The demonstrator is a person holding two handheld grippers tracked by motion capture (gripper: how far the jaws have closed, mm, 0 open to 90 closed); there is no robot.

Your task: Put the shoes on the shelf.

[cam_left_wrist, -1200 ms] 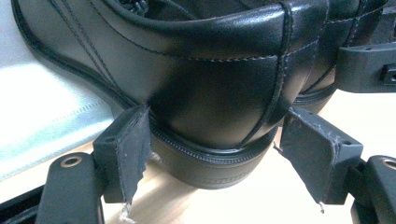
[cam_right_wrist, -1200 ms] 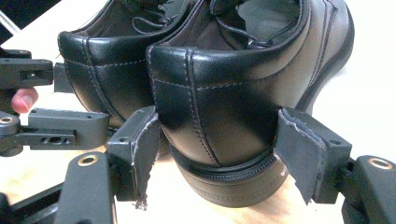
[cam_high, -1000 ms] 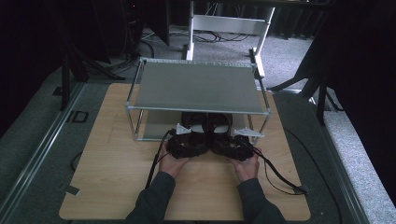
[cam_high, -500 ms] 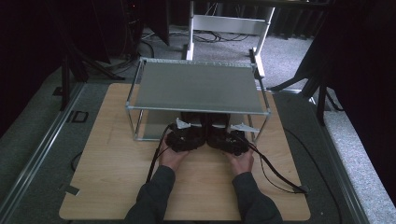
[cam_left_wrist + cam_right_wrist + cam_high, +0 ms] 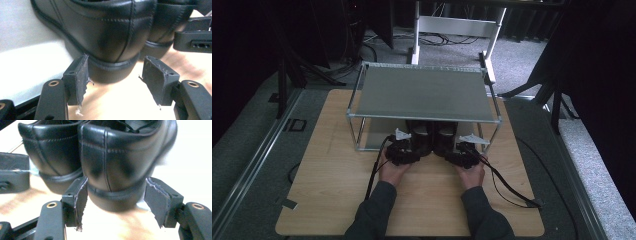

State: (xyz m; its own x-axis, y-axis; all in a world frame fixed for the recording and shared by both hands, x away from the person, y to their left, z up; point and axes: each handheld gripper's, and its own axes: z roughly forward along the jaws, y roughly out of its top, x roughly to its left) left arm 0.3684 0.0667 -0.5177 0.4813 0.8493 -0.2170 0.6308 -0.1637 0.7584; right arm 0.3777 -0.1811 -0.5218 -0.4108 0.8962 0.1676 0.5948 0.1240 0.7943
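1. My left gripper (image 5: 115, 82) has its jaws apart around the heel of the left shoe (image 5: 107, 32). They have just been closing. The left pad sits right against the sole's edge, and the right pad stands a little clear of it, so nothing is clamped.
2. My right gripper (image 5: 116, 203) stands the same way around the heel of the right shoe (image 5: 125, 157). Its jaws have just been closing too. The heel lies between the pads, with a gap showing at the right pad, while the left pad is at or just beside the sole; I cannot tell whether it touches.
3. The two black leather shoes stand side by side, heels towards me, their sides close together. In the high view they sit under the front edge of the rack (image 5: 422, 92), toes tucked beneath its grey shelf.
4. In the left gripper view the right gripper's black body appears just beside the far shoe's heel; in the right gripper view the left gripper's body does likewise.
5. In the high view both hands hold the grippers just in front of the rack, left hand (image 5: 393, 170) and right hand (image 5: 471, 174) near each other.
6. The rack stands on the far half of the wooden table (image 5: 327, 195), and cables trail from the grippers back across the tabletop, away from the rack.
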